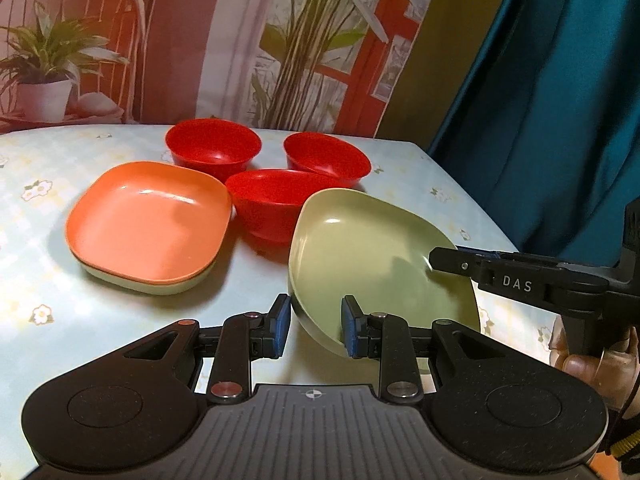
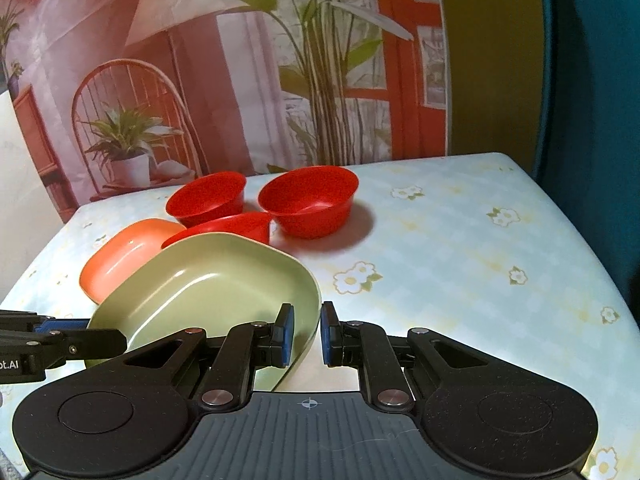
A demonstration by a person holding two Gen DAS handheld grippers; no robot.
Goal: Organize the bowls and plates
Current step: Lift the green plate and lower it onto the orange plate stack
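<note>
A green square plate [image 1: 372,256] is tilted up off the table, held at two edges. My left gripper [image 1: 316,326] straddles its near rim with a wide gap between the pads. My right gripper [image 2: 307,334] is shut on its right rim; it also shows in the left wrist view [image 1: 444,258]. The green plate also shows in the right wrist view [image 2: 208,284]. An orange plate [image 1: 148,220] sits stacked on a pale green plate [image 1: 160,286] at the left. Three red bowls [image 1: 214,150] [image 1: 326,158] [image 1: 272,204] stand behind.
The table [image 1: 40,240] has a pale flowered cloth; its right edge runs close to the green plate. A teal curtain [image 1: 560,120] hangs at the right. A printed backdrop with plants stands behind the table.
</note>
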